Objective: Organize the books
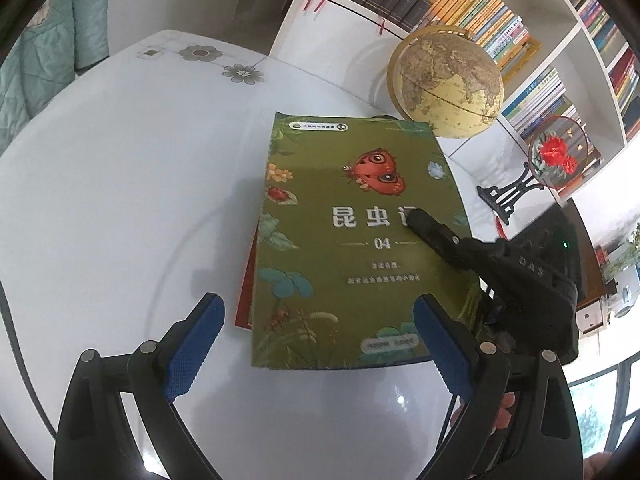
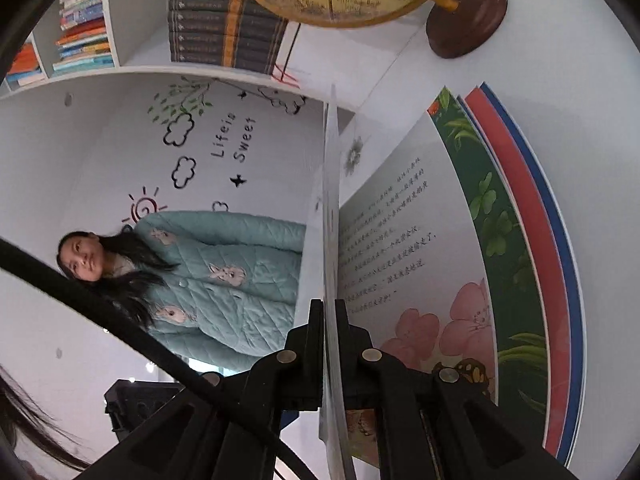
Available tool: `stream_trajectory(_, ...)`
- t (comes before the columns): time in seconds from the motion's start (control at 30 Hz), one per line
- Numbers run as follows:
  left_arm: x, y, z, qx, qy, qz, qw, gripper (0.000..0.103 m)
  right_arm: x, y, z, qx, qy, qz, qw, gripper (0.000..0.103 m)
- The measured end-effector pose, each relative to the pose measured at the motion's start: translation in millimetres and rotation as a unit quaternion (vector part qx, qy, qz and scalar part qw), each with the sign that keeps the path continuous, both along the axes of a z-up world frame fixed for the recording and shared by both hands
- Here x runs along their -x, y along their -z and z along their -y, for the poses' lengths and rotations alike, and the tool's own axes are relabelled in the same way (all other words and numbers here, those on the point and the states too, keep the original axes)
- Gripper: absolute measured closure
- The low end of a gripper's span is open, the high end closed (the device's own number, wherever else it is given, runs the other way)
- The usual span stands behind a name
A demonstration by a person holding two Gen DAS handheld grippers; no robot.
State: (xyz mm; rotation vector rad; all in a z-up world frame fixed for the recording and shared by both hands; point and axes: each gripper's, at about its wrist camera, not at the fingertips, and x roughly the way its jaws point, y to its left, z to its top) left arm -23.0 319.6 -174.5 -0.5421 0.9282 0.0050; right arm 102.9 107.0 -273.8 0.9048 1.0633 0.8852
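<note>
Right tongs point(image 2: 329, 312) pinch the green book's cover point(image 2: 332, 208) — left tongs point(image 1: 316, 336) gape.

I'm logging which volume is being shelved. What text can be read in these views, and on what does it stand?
"昆虫" and a third character hidden by the right gripper: title on the green book.
"04": below the title.
"DAS": on the right gripper's body.
"Life is Sweet": wall decal.
Too small or blurred: cover badge and subtitle lines, open page text, spines of shelved books.
</note>
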Motion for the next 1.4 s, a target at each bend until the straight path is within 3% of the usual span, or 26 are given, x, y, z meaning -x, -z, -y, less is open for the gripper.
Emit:
stream_trajectory(0.2, -11, 14, -2, -0.001, 0.001, -0.007, 1.0000, 0.008, 7, 9, 15, 0.004, 0.018, -0.008, 1.000, 0.099)
stream_trajectory(0.3, -16, 22, -1, -0.007, 0.008, -0.015, 0.9998, 0.008, 9, 8, 18, 0.022, 0.023, -0.001, 0.999, 0.093)
stream_trajectory(0.4, -17, 23, 0, -0.010, 0.007, -0.018, 0.9998, 0.008, 4, 4, 19, 0.047, 0.012, -0.014, 0.999, 0.078)
stream_trajectory(0.47, -17, 25, 0, -0.009, 0.007, -0.016, 0.9998, 0.008, 4, -2, 22, 0.055, 0.009, -0.012, 0.998, 0.056)
stream_trajectory(0.57, -19, 26, 0, -0.022, 0.005, -0.024, 0.9995, 0.008, 6, -18, 23, 0.088, 0.016, 0.020, 0.996, 0.030)
stream_trajectory(0.67, -19, 24, 0, -0.025, 0.002, -0.023, 0.9994, 0.008, 9, -24, 25, 0.093, 0.026, 0.032, 0.995, 0.024)
stream_trajectory(0.83, -14, 14, -8, -0.018, -0.013, -0.032, 0.9992, 0.008, 6, -13, 17, 0.102, 0.026, 0.006, 0.994, 0.020)
stream_trajectory(0.97, 0, -12, -15, -0.010, -0.017, -0.022, 0.9996, 0.008, 1, -15, 11, 0.121, 0.008, -0.005, 0.993, 0.019)
stream_trajectory(1.13, 11, -53, -22, -0.050, -0.021, -0.022, 0.9983, 0.008, -2, -25, -1, 0.191, -0.029, -0.011, 0.981, 0.019)
stream_trajectory(1.2, 14, -71, -22, -0.071, -0.027, -0.023, 0.9968, 0.008, 0, -38, 2, 0.252, -0.007, 0.002, 0.968, 0.019)
stream_trajectory(1.27, 19, -92, -21, -0.086, -0.030, -0.007, 0.9958, 0.007, 0, -51, 15, 0.315, 0.043, -0.021, 0.948, 0.019)
stream_trajectory(1.4, 27, -134, -4, -0.123, -0.039, 0.021, 0.9915, 0.007, 10, -76, 49, 0.285, 0.102, -0.065, 0.951, 0.019)
